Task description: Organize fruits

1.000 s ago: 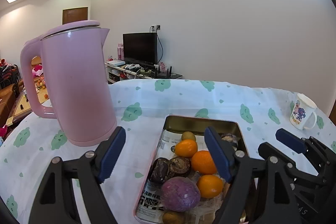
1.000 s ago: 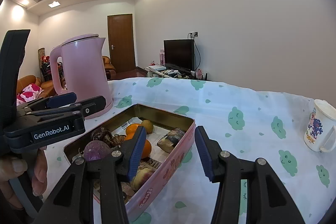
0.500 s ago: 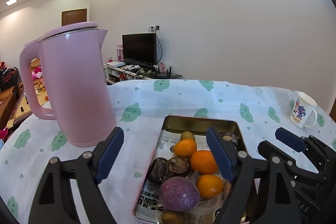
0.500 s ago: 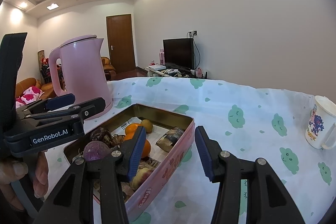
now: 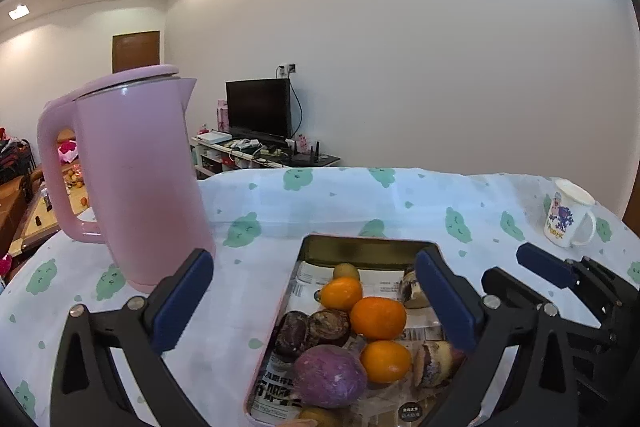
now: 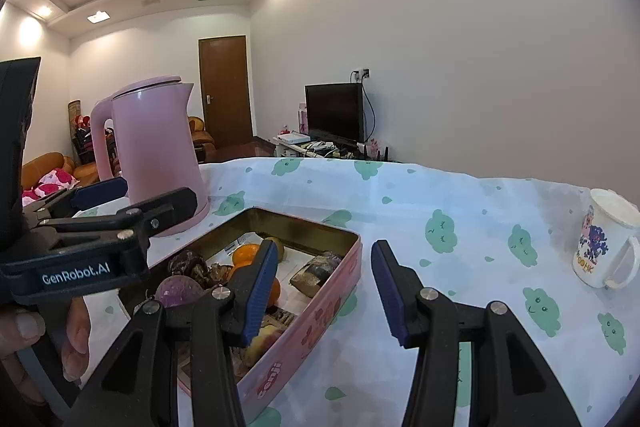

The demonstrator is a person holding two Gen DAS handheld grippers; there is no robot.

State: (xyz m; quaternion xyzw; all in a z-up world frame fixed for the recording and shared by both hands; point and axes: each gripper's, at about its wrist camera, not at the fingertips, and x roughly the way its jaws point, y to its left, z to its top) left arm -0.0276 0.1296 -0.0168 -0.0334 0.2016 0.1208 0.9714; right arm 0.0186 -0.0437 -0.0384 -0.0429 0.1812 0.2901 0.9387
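Left gripper (image 5: 316, 307) jaws opening wide, empty, fruit tin (image 5: 360, 247) just ahead, right gripper (image 6: 324, 291) narrower, seemingly empty.

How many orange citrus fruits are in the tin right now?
3. One orange fruit sits toward the far end, a second orange fruit mid-tin, a third orange fruit nearer, beside the purple fruit. More may be hidden under the pile in the tin.

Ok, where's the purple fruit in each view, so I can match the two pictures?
Left wrist: the purple fruit lies low in the middle, at the near end of the tin, between the fingers.
Right wrist: the purple fruit is left of centre, in the tin, partly behind the left finger.
Shared landmark: the pink kettle, left of the tin in both.
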